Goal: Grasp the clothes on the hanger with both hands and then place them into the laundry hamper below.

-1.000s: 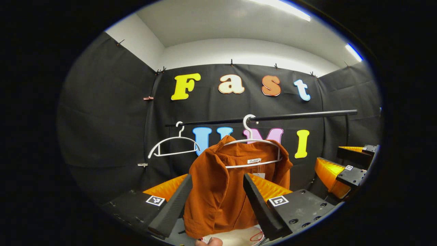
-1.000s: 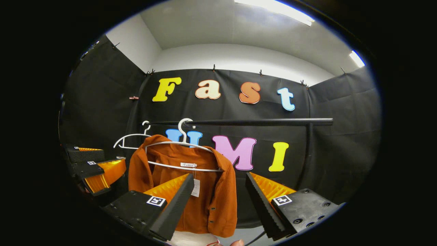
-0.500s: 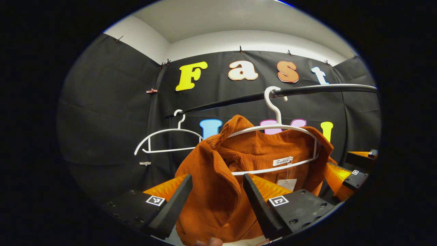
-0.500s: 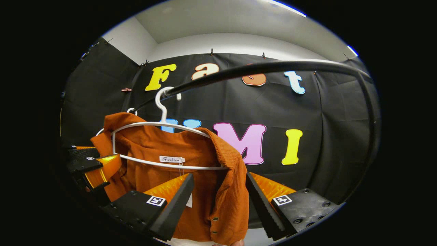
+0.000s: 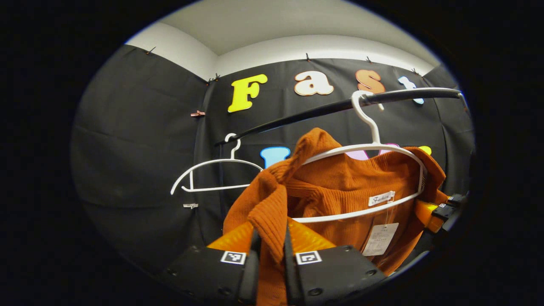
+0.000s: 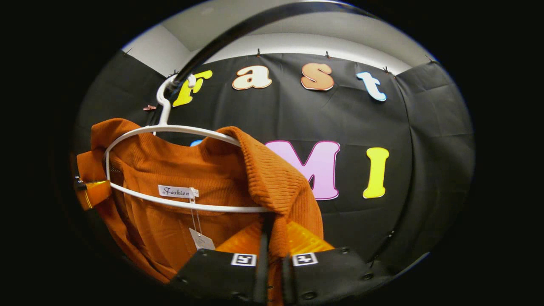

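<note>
A rust-orange ribbed jacket [image 5: 340, 187] [image 6: 178, 170] hangs on a white hanger [image 5: 369, 148] [image 6: 170, 131] hooked over a black rail [image 5: 323, 112] [image 6: 238, 29]. In the left gripper view my left gripper [image 5: 270, 250] is shut on the jacket's left shoulder fold. In the right gripper view my right gripper [image 6: 274, 246] is shut on the jacket's right shoulder edge. The other gripper [image 5: 442, 210] [image 6: 87, 191] shows at the far side of the jacket in each view. The hamper is hidden.
A second, bare white hanger [image 5: 212, 174] hangs on the rail to the left of the jacket. A paper tag [image 5: 380, 240] [image 6: 199, 240] dangles inside the collar. Black cloth walls close in behind and on both sides.
Both grippers moved up and in to the jacket's shoulders and went from open to shut on the fabric. The jacket now looms much larger in both views.
</note>
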Demonstrator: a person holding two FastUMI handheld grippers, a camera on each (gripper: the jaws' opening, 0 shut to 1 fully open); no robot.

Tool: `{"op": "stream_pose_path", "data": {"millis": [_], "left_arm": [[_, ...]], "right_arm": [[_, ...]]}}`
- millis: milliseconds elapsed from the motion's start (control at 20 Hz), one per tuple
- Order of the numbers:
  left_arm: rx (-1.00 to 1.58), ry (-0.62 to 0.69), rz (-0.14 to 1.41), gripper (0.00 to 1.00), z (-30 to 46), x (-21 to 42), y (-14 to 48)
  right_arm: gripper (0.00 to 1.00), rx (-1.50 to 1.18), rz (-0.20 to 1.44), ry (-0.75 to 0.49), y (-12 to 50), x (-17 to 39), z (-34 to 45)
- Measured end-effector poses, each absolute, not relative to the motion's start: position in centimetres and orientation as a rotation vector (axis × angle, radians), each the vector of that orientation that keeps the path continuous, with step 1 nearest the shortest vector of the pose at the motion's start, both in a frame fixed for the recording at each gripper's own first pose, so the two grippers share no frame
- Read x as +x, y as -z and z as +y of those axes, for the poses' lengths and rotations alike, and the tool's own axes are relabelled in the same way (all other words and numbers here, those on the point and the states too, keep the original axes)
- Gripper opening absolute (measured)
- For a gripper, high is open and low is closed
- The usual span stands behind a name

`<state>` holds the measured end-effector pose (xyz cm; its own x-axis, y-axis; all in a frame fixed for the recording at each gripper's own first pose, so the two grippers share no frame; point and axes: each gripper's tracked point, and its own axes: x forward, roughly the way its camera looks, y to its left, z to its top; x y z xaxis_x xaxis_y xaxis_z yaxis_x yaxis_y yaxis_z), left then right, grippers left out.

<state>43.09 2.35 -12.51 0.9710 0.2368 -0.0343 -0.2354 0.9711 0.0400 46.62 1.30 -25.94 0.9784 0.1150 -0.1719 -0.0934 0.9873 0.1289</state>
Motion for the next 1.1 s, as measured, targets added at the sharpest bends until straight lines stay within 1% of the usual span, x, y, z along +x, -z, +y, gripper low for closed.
{"op": "stream_pose_path", "data": {"millis": [50,150,250,400,450,500,650,750,900,1100], "left_arm": [[0.02,-0.24,0.046,0.14,2.5,43.1,12.5],[0.013,-0.224,0.086,0.1,2.7,43.8,13.2],[0.024,-0.168,0.133,0.08,2.0,44.4,14.2],[0.035,-0.146,0.168,0.07,2.8,44.4,14.4],[0.036,-0.138,0.188,0.07,3.0,44.5,14.4],[0.03,-0.128,0.207,0.06,3.1,44.5,14.6],[-0.022,-0.076,0.268,0.05,3.1,43.9,14.4],[-0.001,-0.073,0.272,0.05,3.9,43.5,13.4],[0.005,-0.085,0.26,0.05,5.4,43.2,12.0],[0.014,-0.112,0.234,0.05,7.1,43.8,9.5]], "right_arm": [[0.07,0.183,0.214,-0.162,26.3,46.4,2.2],[0.08,0.271,0.248,-0.22,26.6,46.5,3.1],[0.07,0.335,0.297,-0.255,27.2,46.8,3.4],[0.07,0.413,0.405,-0.319,27.7,46.8,3.9],[0.06,0.443,0.429,-0.352,27.2,45.9,3.4],[0.04,0.45,0.455,-0.36,27.6,46.4,3.6],[0.04,0.502,0.513,-0.392,27.3,46.2,2.5],[0.05,0.526,0.502,-0.394,26.1,46.7,1.6],[0.04,0.541,0.426,-0.362,23.7,47.3,-1.3],[0.05,0.498,0.306,-0.26,21.3,49.8,-5.5]]}}
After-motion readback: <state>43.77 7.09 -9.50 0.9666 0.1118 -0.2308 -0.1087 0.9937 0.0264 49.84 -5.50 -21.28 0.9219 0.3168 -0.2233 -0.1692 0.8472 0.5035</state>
